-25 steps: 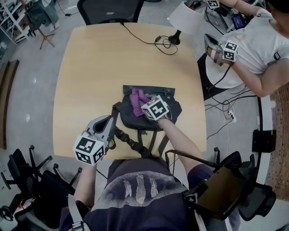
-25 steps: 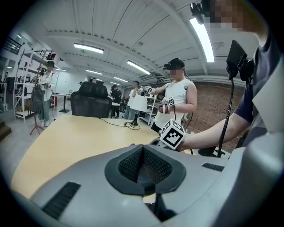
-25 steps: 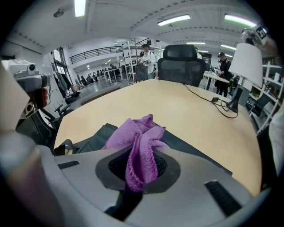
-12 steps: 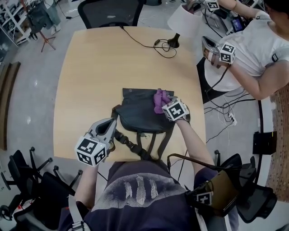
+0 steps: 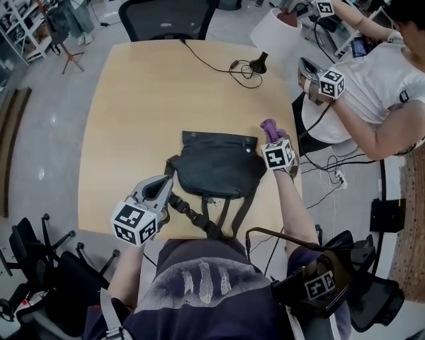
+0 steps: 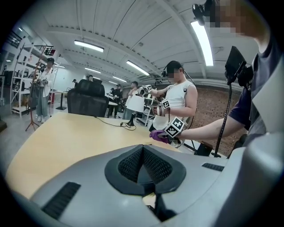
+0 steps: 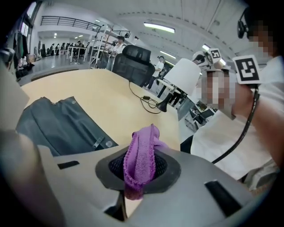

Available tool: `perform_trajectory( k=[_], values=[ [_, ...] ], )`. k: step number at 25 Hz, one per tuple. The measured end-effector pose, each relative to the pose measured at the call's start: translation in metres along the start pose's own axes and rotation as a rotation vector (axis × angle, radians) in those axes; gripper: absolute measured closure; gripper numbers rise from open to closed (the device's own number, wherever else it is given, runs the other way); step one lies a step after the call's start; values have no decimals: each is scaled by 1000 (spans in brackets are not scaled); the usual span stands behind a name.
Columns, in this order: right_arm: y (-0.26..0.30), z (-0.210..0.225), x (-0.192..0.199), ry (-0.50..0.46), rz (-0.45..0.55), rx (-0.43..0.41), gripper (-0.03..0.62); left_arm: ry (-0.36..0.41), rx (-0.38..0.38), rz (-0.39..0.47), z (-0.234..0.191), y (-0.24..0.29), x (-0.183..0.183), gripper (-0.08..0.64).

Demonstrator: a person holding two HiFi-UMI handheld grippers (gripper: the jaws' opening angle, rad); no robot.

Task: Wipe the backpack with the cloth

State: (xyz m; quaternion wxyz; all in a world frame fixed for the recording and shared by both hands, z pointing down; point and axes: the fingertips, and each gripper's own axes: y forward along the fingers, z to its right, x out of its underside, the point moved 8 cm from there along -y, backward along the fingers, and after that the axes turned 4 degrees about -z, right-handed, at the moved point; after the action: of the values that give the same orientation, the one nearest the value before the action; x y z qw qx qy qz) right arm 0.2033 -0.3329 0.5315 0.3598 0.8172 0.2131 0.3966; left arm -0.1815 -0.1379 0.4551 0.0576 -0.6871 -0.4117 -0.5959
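Observation:
A dark grey backpack (image 5: 216,166) lies flat near the front of the wooden table (image 5: 146,99), straps trailing toward me. My right gripper (image 5: 271,135) is shut on a purple cloth (image 5: 268,125), just past the backpack's right edge and near the table's right edge. In the right gripper view the cloth (image 7: 140,162) bulges up between the shut jaws, and the backpack (image 7: 57,124) lies to the left. My left gripper (image 5: 166,184) sits at the backpack's left strap (image 5: 180,204), with its jaws closed and a dark strap end below them (image 6: 163,212).
A lamp with a white shade (image 5: 272,30) and its black cable (image 5: 216,61) stand at the table's far right. Another person (image 5: 372,86) holding grippers (image 5: 322,80) sits right of the table. Office chairs stand at the far side (image 5: 166,16) and at the front left (image 5: 40,259).
My right gripper has carried the purple cloth rightward across the backpack and off its right edge. The left gripper has stayed at the strap.

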Motion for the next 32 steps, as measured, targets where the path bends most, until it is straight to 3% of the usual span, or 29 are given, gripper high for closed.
perform_trajectory(
  k=[13,17,28,32],
  values=[
    [43,-143,-50,-152,-72,-307,560,-44,-99,6,-24,-41,22,554],
    [46,-172,-68,-151,-66,-399,560,-71,-112,14,-30,-48,31,554],
    [46,-239,-112,-191,-80,-539,560,-111,-148,21,-47,-65,43,554],
    [38,-262,-128,-160,-36,-658,560,-117,-161,16,-50,-67,45,554]
  ],
)
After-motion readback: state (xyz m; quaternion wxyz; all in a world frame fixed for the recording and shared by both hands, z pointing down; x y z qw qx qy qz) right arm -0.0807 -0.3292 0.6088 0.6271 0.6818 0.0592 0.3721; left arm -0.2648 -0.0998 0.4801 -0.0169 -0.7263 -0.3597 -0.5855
